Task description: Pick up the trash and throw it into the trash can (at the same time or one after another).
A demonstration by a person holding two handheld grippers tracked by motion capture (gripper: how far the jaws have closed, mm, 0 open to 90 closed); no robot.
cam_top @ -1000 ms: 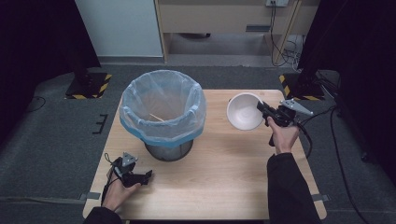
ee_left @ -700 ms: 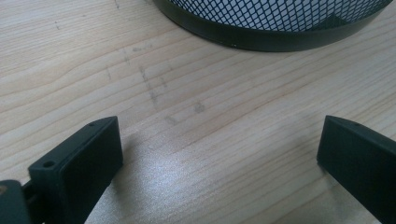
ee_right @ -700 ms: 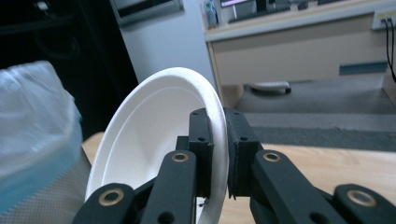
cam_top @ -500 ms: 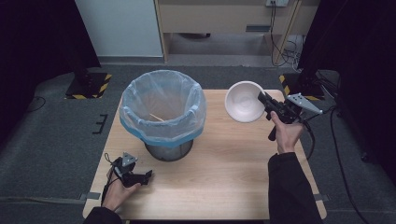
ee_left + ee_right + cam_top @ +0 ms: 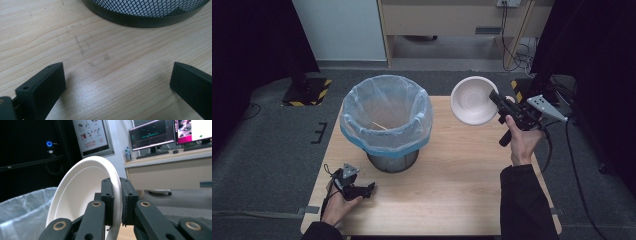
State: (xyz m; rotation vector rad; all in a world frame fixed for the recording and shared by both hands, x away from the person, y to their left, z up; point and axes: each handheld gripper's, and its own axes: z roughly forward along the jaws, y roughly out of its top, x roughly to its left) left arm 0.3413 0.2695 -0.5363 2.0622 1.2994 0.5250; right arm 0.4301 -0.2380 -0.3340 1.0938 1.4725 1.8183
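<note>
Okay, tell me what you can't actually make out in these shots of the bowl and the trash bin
- High view: the thin stick inside the bin's plastic liner is too small to identify.
- Right gripper view: the white bowl's lower rim is hidden behind the right gripper.
- Left gripper view: the mesh bin is cut off by the top edge.

Right gripper (image 5: 116, 195): black jaws with flat rectangular pads, small screw holes, brass-coloured pivot rivets on linkage arms. Grey three-cornered plate (image 5: 546, 107) on top, black cable (image 5: 546, 150) trailing. Left gripper (image 5: 117, 87): matte black blocky jaws. Dark sleeve (image 5: 524, 205) on right forearm.
</note>
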